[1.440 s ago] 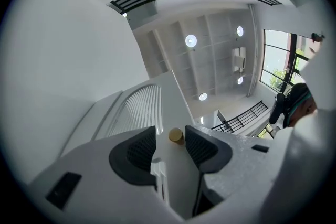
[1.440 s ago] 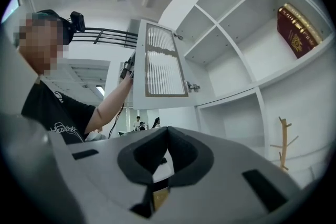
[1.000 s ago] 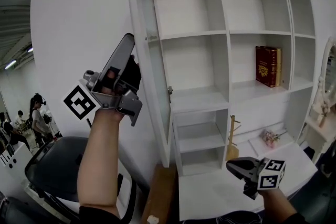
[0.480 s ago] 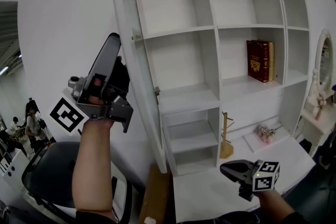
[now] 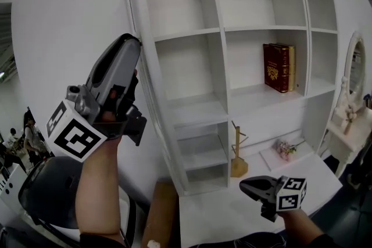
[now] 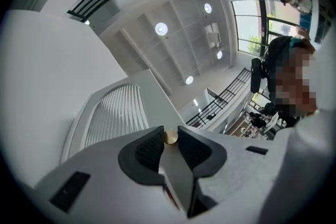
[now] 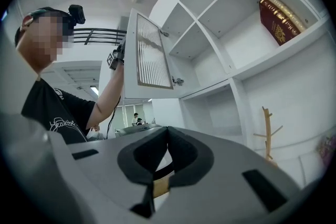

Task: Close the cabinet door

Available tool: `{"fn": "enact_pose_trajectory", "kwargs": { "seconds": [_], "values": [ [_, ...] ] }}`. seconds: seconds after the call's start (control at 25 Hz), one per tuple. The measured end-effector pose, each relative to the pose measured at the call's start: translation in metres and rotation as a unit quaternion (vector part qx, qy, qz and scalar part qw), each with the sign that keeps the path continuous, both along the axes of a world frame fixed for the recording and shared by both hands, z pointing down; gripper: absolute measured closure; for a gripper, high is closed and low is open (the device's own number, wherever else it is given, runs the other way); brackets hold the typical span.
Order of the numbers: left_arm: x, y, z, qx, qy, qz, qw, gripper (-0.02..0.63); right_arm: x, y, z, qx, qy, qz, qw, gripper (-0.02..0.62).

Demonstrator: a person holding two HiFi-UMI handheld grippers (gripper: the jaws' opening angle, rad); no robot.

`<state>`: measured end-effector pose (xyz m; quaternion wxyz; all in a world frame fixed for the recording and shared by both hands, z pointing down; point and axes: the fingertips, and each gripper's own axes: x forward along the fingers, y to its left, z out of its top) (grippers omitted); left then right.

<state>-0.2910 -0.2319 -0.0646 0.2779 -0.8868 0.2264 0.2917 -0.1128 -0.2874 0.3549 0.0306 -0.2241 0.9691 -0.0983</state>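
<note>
The white cabinet door (image 5: 152, 106) stands swung out from the open shelf unit (image 5: 218, 32), almost edge-on in the head view. In the right gripper view the door (image 7: 152, 57) shows its slatted panel. My left gripper (image 5: 135, 43) is raised at the door's outer edge. In the left gripper view it (image 6: 169, 137) is shut on the small brass knob (image 6: 170, 136), with the slatted panel (image 6: 113, 115) just beyond. My right gripper (image 5: 249, 185) hovers low over the white desk (image 5: 221, 215), shut and empty, its pads (image 7: 181, 152) touching at the tips.
A red book (image 5: 278, 67) stands on a middle shelf. A wooden stand (image 5: 237, 153) and pink flowers (image 5: 285, 149) sit on the desk. An oval mirror (image 5: 353, 75) is at the right. A dark chair (image 5: 46, 197) and a brown box (image 5: 160, 212) are below the door.
The left gripper has rolled and travelled sideways with the knob in its jaws, and the door now looks narrower, more edge-on. The right gripper has drifted slightly left and down.
</note>
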Motion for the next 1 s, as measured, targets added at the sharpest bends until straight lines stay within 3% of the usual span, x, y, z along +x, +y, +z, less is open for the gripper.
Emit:
{"fn": "enact_pose_trajectory", "kwargs": {
  "seconds": [0.4,1.0],
  "values": [
    [0.052,-0.025,0.004,0.042,-0.058,-0.12,0.9902,0.523,0.038,-0.012,-0.009,0.01,0.0,-0.005,1.0,0.589],
    [0.127,-0.099,0.008,0.062,-0.133,-0.265,0.9529,0.531,0.105,-0.024,-0.021,0.024,-0.016,0.015,0.999,0.589]
  ]
}}
